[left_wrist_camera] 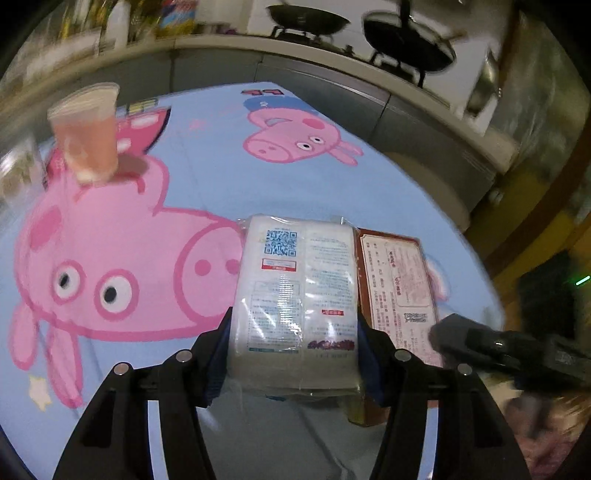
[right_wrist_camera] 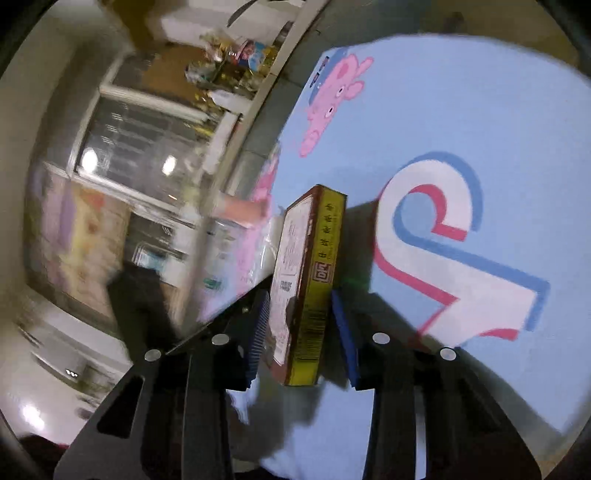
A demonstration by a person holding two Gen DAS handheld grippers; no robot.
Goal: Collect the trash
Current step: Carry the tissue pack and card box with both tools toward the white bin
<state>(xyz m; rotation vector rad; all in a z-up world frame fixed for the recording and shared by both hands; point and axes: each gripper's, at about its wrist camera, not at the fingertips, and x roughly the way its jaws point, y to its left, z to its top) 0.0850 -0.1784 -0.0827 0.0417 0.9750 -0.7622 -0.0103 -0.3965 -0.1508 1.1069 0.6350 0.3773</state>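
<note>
A white plastic-wrapped tissue pack [left_wrist_camera: 295,280] sits between the blue pads of my left gripper [left_wrist_camera: 293,332], which press on both its sides just above the blue cartoon tablecloth [left_wrist_camera: 207,110]. Right beside the pack is a flat brown box with a yellow edge [left_wrist_camera: 397,273]. My right gripper [left_wrist_camera: 480,343] comes at it from the right. In the right wrist view the box [right_wrist_camera: 314,280] stands edge-on between that gripper's [right_wrist_camera: 301,325] two pads, which touch its broad faces. A clear plastic cup of pinkish drink [left_wrist_camera: 86,136] stands at the far left.
Behind the table runs a kitchen counter with two dark woks [left_wrist_camera: 306,20] [left_wrist_camera: 410,40] on a stove, and packets and bottles [left_wrist_camera: 177,14] at its left end. The table's right edge [left_wrist_camera: 476,258] drops off near the box. A window [right_wrist_camera: 147,147] lies beyond the table's left side.
</note>
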